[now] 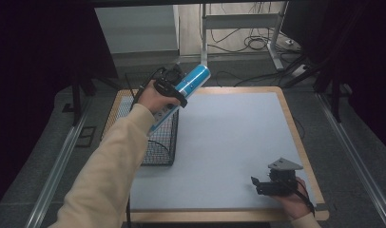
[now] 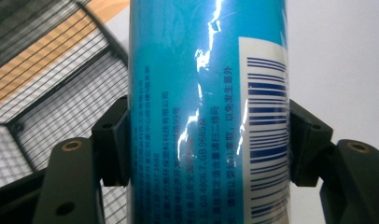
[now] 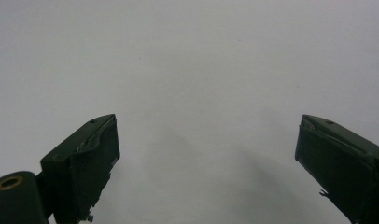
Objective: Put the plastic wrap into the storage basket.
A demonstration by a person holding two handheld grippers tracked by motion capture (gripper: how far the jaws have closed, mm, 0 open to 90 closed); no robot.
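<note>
A blue can (image 1: 191,81) with a white barcode label is held tilted in the air above the black wire basket (image 1: 161,151) at the table's left. My left gripper (image 1: 174,92) is shut on the can; in the left gripper view both pads (image 2: 114,140) press on the sides of the blue can (image 2: 206,116). My right gripper (image 1: 257,183) rests near the table's front right corner, open, with nothing between its fingers (image 3: 92,158), which point over bare grey mat.
A grey mat (image 1: 229,142) covers the wooden table. The wire basket (image 2: 47,107) lies below and left of the can. Beyond the table's far edge are a metal stand (image 1: 238,28) and cables on the floor.
</note>
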